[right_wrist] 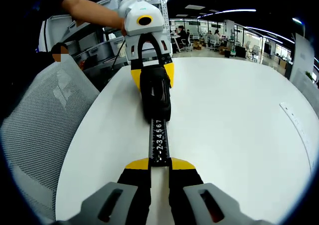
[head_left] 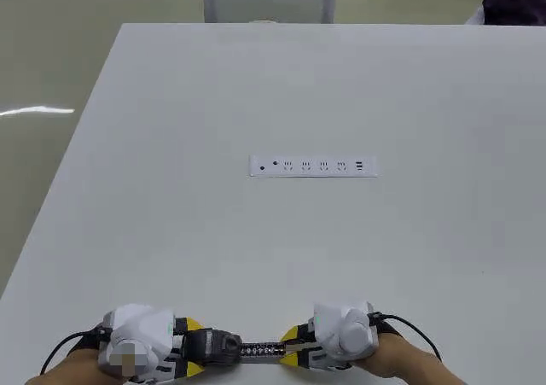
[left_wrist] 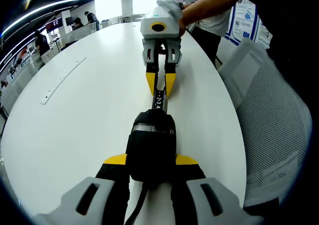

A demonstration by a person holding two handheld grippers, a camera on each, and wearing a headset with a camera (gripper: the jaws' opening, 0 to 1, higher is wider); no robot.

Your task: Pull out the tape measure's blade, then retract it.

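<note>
A black tape measure case (left_wrist: 151,145) sits between my left gripper's yellow-tipped fingers (left_wrist: 117,160); the left gripper (head_left: 189,347) is shut on it near the table's front edge. A short length of dark blade (head_left: 261,349) with white numbers runs from the case (head_left: 213,346) to the right. My right gripper (head_left: 290,347) is shut on the blade's free end (right_wrist: 159,152). In the right gripper view the case (right_wrist: 156,95) lies ahead, held by the left gripper (right_wrist: 152,73). In the left gripper view the blade (left_wrist: 159,99) leads to the right gripper (left_wrist: 160,80).
A white power strip (head_left: 312,166) lies flat in the middle of the white table (head_left: 341,86). A mesh office chair (left_wrist: 271,130) stands beside the table's near edge. Desks and people fill the room beyond.
</note>
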